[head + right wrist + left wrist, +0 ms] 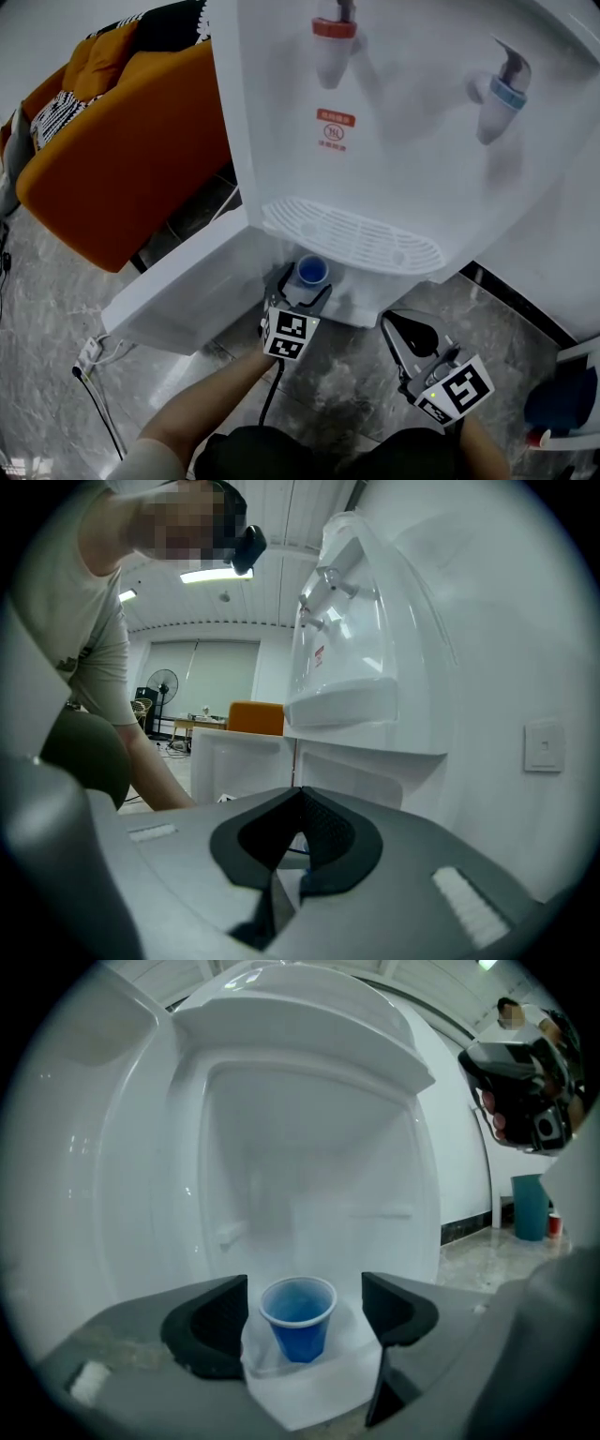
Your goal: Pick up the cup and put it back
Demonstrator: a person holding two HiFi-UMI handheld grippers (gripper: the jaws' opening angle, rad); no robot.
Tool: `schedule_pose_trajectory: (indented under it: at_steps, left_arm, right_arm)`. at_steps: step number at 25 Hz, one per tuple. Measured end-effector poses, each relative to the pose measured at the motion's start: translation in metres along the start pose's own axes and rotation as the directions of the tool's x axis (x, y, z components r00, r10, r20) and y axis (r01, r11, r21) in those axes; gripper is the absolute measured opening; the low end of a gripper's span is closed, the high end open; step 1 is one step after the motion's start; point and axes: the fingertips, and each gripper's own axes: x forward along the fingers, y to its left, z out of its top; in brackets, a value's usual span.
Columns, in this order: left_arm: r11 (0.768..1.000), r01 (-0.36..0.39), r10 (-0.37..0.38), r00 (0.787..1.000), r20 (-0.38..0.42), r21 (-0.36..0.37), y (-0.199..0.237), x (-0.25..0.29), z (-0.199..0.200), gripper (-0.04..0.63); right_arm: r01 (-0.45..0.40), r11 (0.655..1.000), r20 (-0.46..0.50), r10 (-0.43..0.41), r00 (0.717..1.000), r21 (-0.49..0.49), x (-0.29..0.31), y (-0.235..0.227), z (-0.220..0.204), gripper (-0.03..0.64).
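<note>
A small blue plastic cup (pixel 311 271) stands upright on a white ledge in the recess under the water dispenser's (pixel 412 141) drip tray (pixel 352 234). My left gripper (pixel 302 284) is open around it. In the left gripper view the cup (pixel 300 1318) sits between the two dark pads (pixel 211 1321) with a gap on each side, so the left gripper (pixel 305 1299) is not pressing on it. My right gripper (pixel 401 325) hangs to the right, off the dispenser. It is shut with nothing in it, and the right gripper (pixel 298 803) shows its pads meeting.
An open white cabinet door (pixel 183 286) juts out left of the cup. An orange sofa (pixel 122 159) stands at the left. A power strip (pixel 89 352) with cables lies on the marble floor. Red tap (pixel 333 37) and blue tap (pixel 502 94) hang above. Blue bin (pixel 562 403) at right.
</note>
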Motion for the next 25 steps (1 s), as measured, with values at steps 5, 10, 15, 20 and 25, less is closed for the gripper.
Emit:
schedule_pose_trajectory:
  at_steps: [5, 10, 15, 20, 25]
  left_arm:
    - [0.999, -0.023, 0.023, 1.0, 0.0, -0.039, 0.005, 0.018, -0.007, 0.382]
    - [0.996, -0.042, 0.041, 0.999, -0.015, -0.079, 0.005, 0.024, -0.016, 0.382]
    - [0.997, -0.044, 0.043, 0.999, -0.022, -0.067, 0.012, 0.024, -0.019, 0.331]
    - [0.997, -0.034, 0.033, 0.999, -0.014, -0.075, 0.01, 0.024, -0.019, 0.326]
    - [0.994, -0.004, 0.006, 1.0, 0.018, -0.109, 0.008, 0.017, -0.015, 0.325]
  right_arm:
    - [0.003, 1.0, 0.001, -0.003, 1.0, 0.022, 0.006, -0.003, -0.005, 0.003]
    - [0.025, 0.999, -0.016, -0.024, 1.0, 0.022, 0.01, -0.006, -0.011, 0.003]
    - [0.013, 1.0, -0.019, -0.013, 1.0, 0.0, 0.016, -0.001, -0.011, 0.003]
    - [0.013, 1.0, -0.022, -0.013, 1.0, 0.016, 0.024, -0.002, -0.018, 0.003]
    - [-0.003, 0.999, -0.045, 0.005, 0.999, 0.037, 0.038, -0.004, -0.034, 0.003]
